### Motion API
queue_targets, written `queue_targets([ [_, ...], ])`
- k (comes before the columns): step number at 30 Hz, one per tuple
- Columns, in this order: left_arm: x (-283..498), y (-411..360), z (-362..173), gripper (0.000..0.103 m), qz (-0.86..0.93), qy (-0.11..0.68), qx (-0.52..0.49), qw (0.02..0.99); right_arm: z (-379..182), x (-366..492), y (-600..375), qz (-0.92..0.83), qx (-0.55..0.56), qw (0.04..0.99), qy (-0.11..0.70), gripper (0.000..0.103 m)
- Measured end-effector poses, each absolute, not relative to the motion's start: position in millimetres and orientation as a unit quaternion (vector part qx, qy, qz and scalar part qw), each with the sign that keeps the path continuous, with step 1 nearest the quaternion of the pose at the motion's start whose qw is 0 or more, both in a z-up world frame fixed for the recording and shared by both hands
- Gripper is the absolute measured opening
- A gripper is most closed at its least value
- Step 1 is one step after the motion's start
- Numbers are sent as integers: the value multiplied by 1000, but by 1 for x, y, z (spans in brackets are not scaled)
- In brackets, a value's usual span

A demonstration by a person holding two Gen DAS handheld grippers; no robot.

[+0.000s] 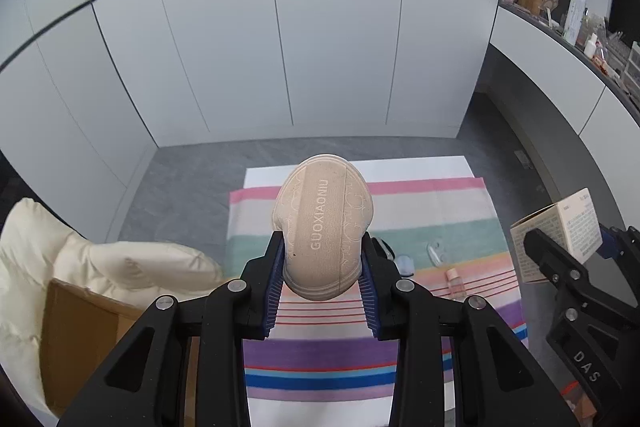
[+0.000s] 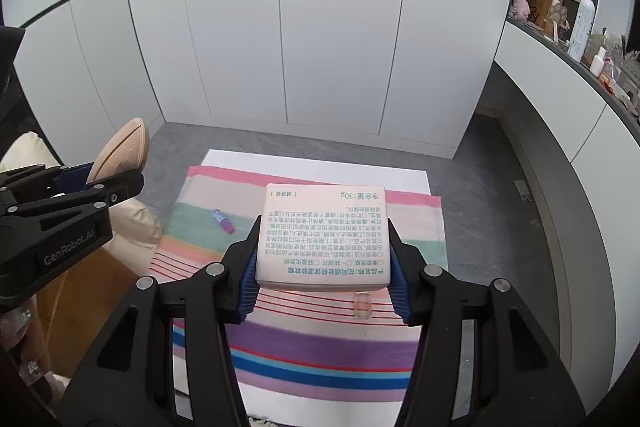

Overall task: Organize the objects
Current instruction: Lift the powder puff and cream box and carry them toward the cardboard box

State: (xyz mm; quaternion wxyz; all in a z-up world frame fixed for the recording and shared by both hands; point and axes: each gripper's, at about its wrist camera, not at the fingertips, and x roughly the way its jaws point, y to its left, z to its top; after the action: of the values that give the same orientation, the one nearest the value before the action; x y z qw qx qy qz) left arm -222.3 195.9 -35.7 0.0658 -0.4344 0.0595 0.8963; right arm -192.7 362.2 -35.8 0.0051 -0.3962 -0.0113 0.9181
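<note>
My left gripper [image 1: 323,267] is shut on a beige shoe [image 1: 325,223], sole facing the camera, held above the striped cloth [image 1: 432,227]. The shoe also shows in the right wrist view [image 2: 122,153] at the left. My right gripper [image 2: 323,259] is shut on a white printed box [image 2: 325,239], held above the cloth [image 2: 304,347]. The box also shows at the right edge of the left wrist view [image 1: 560,233]. On the cloth lie a small clear pink bottle [image 1: 455,281], also seen under the box [image 2: 362,304], and a small purple-capped bottle [image 2: 223,221].
A cardboard box [image 1: 80,331] with a cream padded garment [image 1: 100,263] stands left of the cloth. White cabinet doors [image 1: 280,47] stand behind. A dark shelf [image 2: 576,39] with bottles runs along the right wall. Small clear items [image 1: 436,251] lie on the cloth.
</note>
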Motion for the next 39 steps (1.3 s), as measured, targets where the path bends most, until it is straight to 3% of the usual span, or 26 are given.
queue_targets([
  [16,-195,187,-30,35,891,60,-448,34,-24,-170,365,917,-398,8,-19,55],
  [29,-102,166,-29,35,887,67,-454,51,-32,-83,359,916,-401,-11,-27,55],
  [39,-36,139,-41,35,890,68,-449,39,-60,-8,363,906,-423,-9,12,55],
])
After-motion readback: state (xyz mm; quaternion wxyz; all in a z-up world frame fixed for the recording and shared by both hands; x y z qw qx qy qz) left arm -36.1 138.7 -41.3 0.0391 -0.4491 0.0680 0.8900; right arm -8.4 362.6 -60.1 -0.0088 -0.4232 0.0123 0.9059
